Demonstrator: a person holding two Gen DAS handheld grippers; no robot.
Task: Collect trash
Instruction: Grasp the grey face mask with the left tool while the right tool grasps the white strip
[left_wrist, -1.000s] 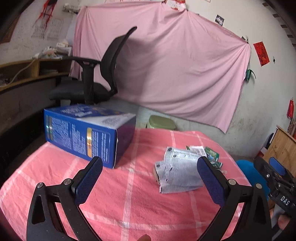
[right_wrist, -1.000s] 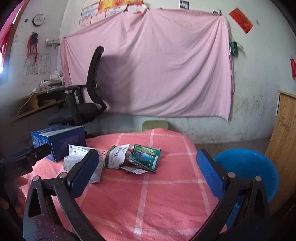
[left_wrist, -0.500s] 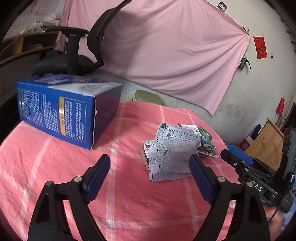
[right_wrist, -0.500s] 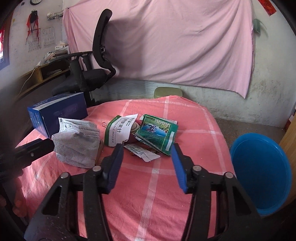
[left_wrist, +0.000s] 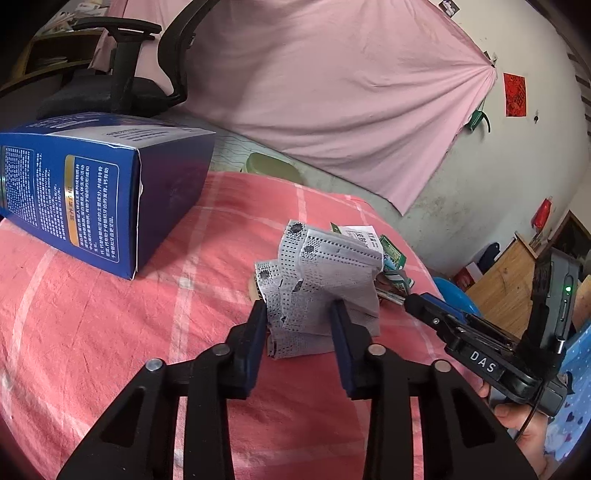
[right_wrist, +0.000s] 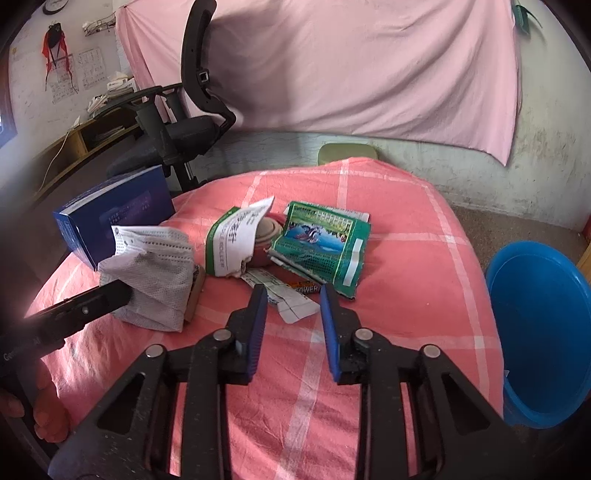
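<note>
A: Where's the trash sitting?

B: On the surface under a pink checked cloth. A crumpled grey face mask lies near the middle, just right of a blue carton on its side. Right of the mask, in the right wrist view, there's a white and green wrapper, a green packet and a white slip of paper, all bunched together and touching.

A: And the left gripper?

B: Its fingers have just been closing and now stand either side of the mask's near end. The left pad looks right up against the fabric, the right one too, but I cannot tell for sure whether they press it.

A: The right gripper?

B: Also just been closing, narrowed though still parted. The white slip lies between the tips, and the pads are apart from it, so nothing is grasped.

A: Anywhere to put things?

B: A blue basin stands on the floor beside the surface's right edge
</note>
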